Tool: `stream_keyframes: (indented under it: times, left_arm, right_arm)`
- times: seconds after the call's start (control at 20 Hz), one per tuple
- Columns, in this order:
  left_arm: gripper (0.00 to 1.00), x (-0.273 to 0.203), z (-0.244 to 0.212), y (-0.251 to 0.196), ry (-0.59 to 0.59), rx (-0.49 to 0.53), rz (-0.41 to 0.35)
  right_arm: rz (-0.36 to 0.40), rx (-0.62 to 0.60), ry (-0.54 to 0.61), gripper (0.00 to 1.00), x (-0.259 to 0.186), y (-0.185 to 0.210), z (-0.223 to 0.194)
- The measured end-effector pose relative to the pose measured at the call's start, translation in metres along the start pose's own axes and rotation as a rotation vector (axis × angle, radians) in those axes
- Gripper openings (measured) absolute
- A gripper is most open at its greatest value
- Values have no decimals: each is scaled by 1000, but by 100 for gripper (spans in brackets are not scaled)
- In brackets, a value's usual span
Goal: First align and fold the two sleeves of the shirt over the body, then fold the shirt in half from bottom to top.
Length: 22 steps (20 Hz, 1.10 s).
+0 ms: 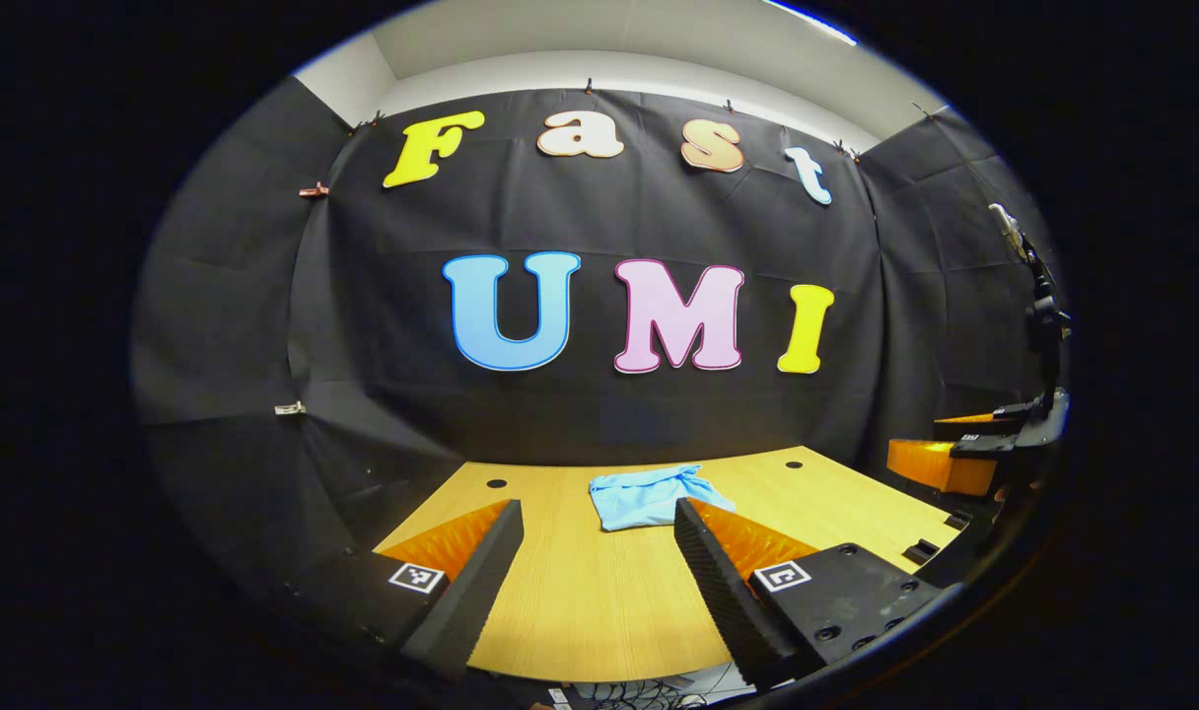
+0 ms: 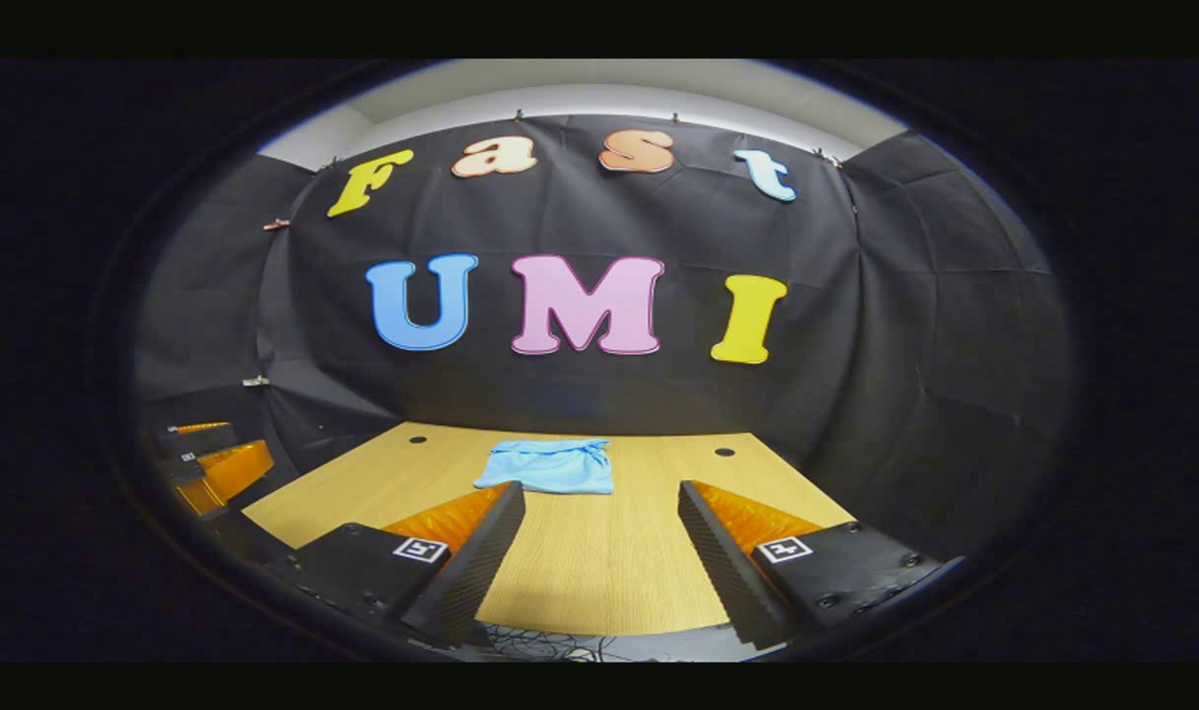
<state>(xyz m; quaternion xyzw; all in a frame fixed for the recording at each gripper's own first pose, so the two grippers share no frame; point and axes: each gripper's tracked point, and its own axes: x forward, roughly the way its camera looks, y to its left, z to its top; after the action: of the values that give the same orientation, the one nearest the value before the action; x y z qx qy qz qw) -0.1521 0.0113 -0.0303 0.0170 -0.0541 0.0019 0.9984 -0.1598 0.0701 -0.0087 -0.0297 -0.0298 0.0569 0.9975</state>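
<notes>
Blue shirt (image 1: 649, 496) is lying seemingly folded on the wooden table (image 1: 599, 592); left gripper (image 1: 599, 513) and right gripper (image 2: 601, 493) are hovering, jaws spread wide, holding nothing.

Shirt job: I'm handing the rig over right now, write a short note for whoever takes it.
Left gripper: jaws open, holding nothing, raised above the near side of the table.
Right gripper: jaws open, holding nothing, also back from the cloth.
The light blue shirt lies in a small bundle at the far middle of the table, touched by neither gripper.
Done: the shirt looks compact, possibly already folded, though the folds are too small to judge from here.
Left: move in, check that the sleeves sit over the body and the bottom is folded up to the top; redo if not.
</notes>
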Motion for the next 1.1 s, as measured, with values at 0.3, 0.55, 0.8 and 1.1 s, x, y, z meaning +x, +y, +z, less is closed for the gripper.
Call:
stream_keyframes:
  times: [0.3,0.55,0.8,1.1]
  left_arm:
    - [98,0,1,0,-2,-6,2]
    - [98,2,2,-10,-9,27,-31]
    - [98,7,-3,-10,1,29,-45]
    - [98,15,-5,-9,8,31,-52]
  right_arm:
    - [-8,32,-1,98,-3,-4,-5]
    - [-18,54,13,97,-2,-4,-11]
    - [-28,66,11,97,-2,-3,-14]
    - [-35,70,22,97,2,1,-16]
